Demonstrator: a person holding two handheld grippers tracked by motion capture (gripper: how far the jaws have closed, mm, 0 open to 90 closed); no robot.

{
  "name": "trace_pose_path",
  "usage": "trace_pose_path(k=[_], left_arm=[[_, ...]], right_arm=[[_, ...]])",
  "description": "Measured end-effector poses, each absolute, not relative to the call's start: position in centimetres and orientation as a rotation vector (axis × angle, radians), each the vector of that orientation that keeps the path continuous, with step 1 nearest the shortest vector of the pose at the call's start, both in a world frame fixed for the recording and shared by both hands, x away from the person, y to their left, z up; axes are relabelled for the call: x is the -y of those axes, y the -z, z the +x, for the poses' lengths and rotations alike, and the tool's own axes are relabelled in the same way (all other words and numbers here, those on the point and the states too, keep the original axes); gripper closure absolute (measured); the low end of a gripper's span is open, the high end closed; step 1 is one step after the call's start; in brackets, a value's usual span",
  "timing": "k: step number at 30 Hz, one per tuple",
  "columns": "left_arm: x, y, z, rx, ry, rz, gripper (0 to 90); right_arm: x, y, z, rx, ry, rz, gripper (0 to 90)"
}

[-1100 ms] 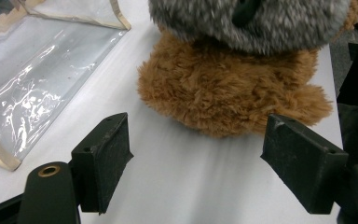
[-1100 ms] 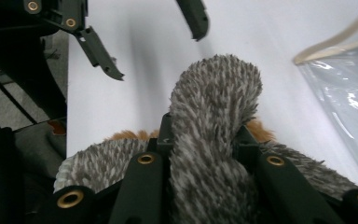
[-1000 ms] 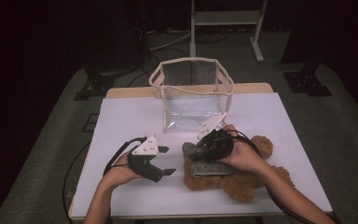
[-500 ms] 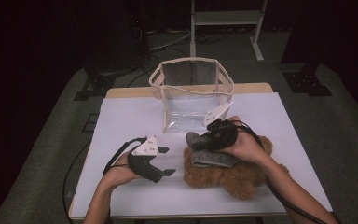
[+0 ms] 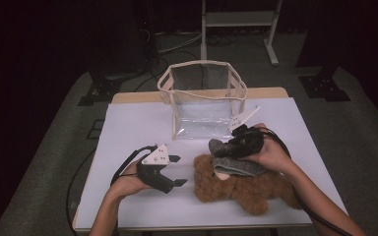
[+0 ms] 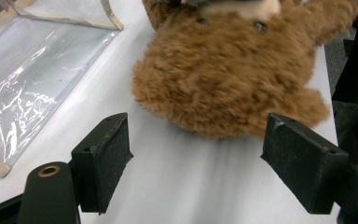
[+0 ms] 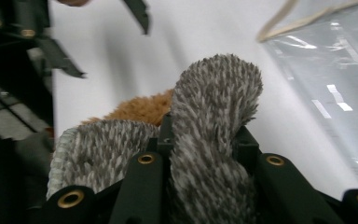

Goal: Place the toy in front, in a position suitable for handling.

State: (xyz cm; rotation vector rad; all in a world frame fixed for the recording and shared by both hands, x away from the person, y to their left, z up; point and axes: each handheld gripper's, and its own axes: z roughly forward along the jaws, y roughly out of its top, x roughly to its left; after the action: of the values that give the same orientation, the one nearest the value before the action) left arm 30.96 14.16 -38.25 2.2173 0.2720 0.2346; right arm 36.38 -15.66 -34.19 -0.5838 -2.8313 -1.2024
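Observation:
A brown teddy bear (image 5: 246, 189) (image 6: 223, 79) lies on the white table (image 5: 128, 128) at the front right. Over its upper part lies a grey fuzzy cloth (image 5: 236, 167) with a pale rim. My right gripper (image 5: 225, 147) (image 7: 205, 133) is shut on one end of that cloth (image 7: 214, 93), which sticks up past the jaws, with the bear's fur (image 7: 140, 109) just beyond. My left gripper (image 5: 177, 170) (image 6: 200, 154) rests open on the table just left of the bear, jaws pointing at it and nothing between them.
A clear plastic bag (image 5: 202, 105) (image 6: 32, 84) (image 7: 326, 70) with cream trim stands open at the table's far middle, just beyond both grippers. The table's front edge runs close under the bear. Dark floor and a white metal frame (image 5: 236, 19) lie beyond.
My right gripper has shifted a little to the right and away from the person, drawing the pinched end of the grey cloth with it. The left gripper has stayed put.

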Motion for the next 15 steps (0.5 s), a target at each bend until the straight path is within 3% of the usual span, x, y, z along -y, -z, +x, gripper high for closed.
trace_pose_path(k=[6,15], left_arm=[[-13.0,38.4,30.5,-0.245,-0.209,2.204,22.5],[-9.4,39.2,28.9,-0.073,-0.129,2.217,23.4]], right_arm=[[15.9,34.5,34.1,2.793,1.216,-0.536,71.0],[16.1,34.5,32.2,2.798,1.226,-0.494,70.9]])
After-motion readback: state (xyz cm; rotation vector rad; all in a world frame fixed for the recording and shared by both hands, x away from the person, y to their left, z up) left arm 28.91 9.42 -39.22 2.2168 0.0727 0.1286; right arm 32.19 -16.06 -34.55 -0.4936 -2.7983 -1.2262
